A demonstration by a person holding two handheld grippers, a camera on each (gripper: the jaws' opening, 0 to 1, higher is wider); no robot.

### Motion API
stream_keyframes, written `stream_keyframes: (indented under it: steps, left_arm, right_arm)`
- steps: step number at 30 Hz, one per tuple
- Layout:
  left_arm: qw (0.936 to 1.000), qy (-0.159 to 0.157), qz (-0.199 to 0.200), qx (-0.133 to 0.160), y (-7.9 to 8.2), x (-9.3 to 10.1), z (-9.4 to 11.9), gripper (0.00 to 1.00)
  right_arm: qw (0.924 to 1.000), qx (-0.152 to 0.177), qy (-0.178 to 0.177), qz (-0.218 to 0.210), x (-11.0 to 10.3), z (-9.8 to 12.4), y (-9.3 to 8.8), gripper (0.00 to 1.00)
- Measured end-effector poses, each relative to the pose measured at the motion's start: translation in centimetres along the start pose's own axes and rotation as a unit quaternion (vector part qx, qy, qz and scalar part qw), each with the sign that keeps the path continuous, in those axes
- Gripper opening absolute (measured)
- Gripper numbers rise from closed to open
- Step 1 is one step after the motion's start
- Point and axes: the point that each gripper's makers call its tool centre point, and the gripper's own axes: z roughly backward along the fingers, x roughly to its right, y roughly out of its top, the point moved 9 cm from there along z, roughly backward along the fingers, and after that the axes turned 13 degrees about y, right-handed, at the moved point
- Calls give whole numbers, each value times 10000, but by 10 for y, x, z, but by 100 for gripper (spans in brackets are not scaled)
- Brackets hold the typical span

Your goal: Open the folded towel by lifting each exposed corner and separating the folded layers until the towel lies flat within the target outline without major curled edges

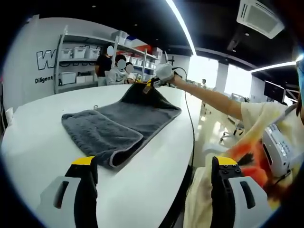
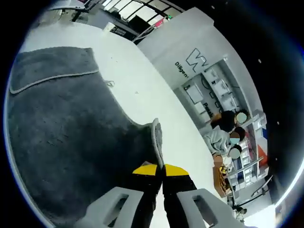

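A dark grey towel [image 1: 118,124] lies partly folded on the white table [image 1: 42,142], with a folded flap at its near left end. My left gripper [image 1: 155,164] hovers open at the table's near edge, its jaws wide apart and clear of the towel. At the towel's far corner, my right gripper [image 1: 151,84], held by a gloved hand, lifts that corner off the table. In the right gripper view, the right gripper [image 2: 159,167] is shut on the towel's pale-edged corner [image 2: 155,135]. The rest of the towel [image 2: 61,137] spreads below it, and a folded layer [image 2: 52,66] lies at the far end.
The table's curved edge [image 1: 190,142] runs close on the right, and a black cable [image 1: 190,118] hangs past it. The person's arm [image 1: 213,97] reaches across. Shelves with bins [image 1: 78,64] and people [image 2: 230,135] stand beyond the table. A small loop-shaped bit [image 2: 110,83] lies beside the towel.
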Motion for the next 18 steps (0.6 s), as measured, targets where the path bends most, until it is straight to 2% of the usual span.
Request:
stream_keyframes:
  steps: [4, 8, 14, 18]
  left_arm:
    - [10000, -20, 26, -21, -2, -1, -3, 98]
    - [9999, -43, 57, -79, -4, -3, -7, 98]
    - [9999, -81, 89, -114, -6, -6, -9, 98]
    - [9998, -60, 146, -90, -6, -11, -8, 98]
  right_arm:
    - [9996, -153, -216, -123, 18, -9, -8, 0]
    - [9986, -355, -303, -246, 27, -29, -16, 0]
    - [9959, -735, -376, -381, 29, -62, -33, 0]
    - [9936, -790, -480, -646, 30, -75, -46, 0]
